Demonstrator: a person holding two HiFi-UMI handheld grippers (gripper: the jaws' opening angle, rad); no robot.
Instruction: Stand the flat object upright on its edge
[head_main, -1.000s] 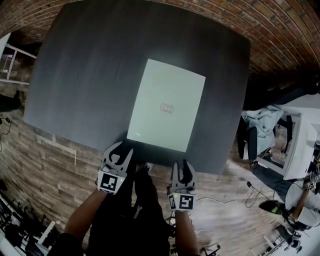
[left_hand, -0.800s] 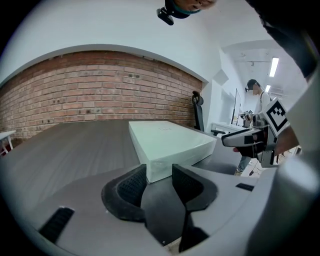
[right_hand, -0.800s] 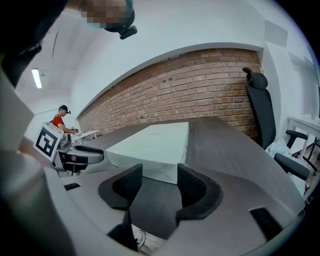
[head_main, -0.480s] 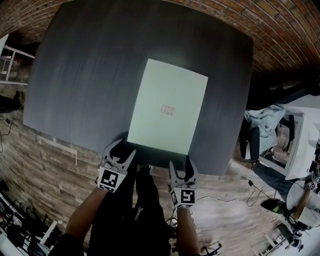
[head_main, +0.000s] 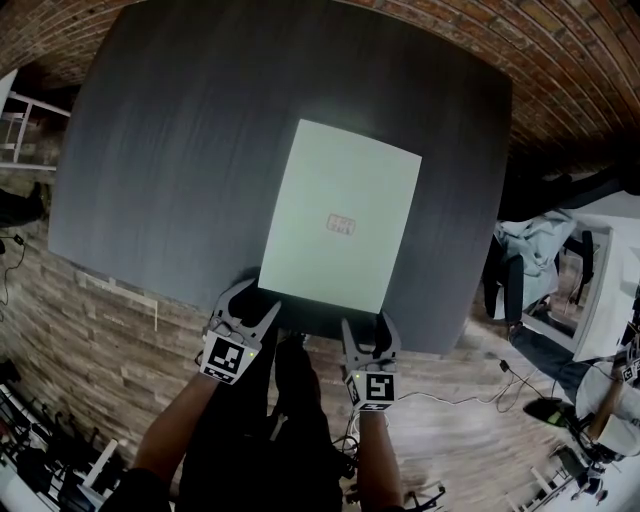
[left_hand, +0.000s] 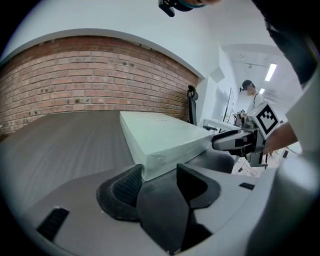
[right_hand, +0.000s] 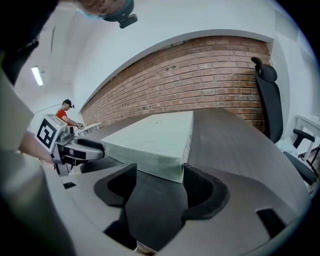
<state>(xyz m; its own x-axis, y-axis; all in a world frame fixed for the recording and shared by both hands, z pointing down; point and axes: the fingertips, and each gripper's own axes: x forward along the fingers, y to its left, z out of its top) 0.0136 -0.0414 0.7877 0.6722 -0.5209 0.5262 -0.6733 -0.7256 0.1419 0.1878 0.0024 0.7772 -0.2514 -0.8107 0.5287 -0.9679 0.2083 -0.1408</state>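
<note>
A flat pale green box (head_main: 340, 215) lies flat on the dark grey table (head_main: 180, 150), its short edge near the table's front edge. My left gripper (head_main: 251, 307) is at the box's near left corner and my right gripper (head_main: 366, 327) at its near right corner. Both have just been opening their jaws and now stand open. In the left gripper view the box corner (left_hand: 160, 137) sits in the gap between the pads of the gripper (left_hand: 157, 181), and nothing presses on it. The right gripper view shows the other corner (right_hand: 155, 140) likewise inside the open gripper (right_hand: 159, 186).
The table's front edge (head_main: 330, 335) runs just under both grippers, with wooden floor (head_main: 470, 440) below. A brick wall (left_hand: 90, 75) stands beyond the table. A black office chair (right_hand: 267, 95) is at the right, and a person (left_hand: 250, 92) stands in the background.
Both grippers' jaws have spread from nearly closed to wide. Both grippers have sunk a little and edged up to the box's near corners. The box has not moved.
</note>
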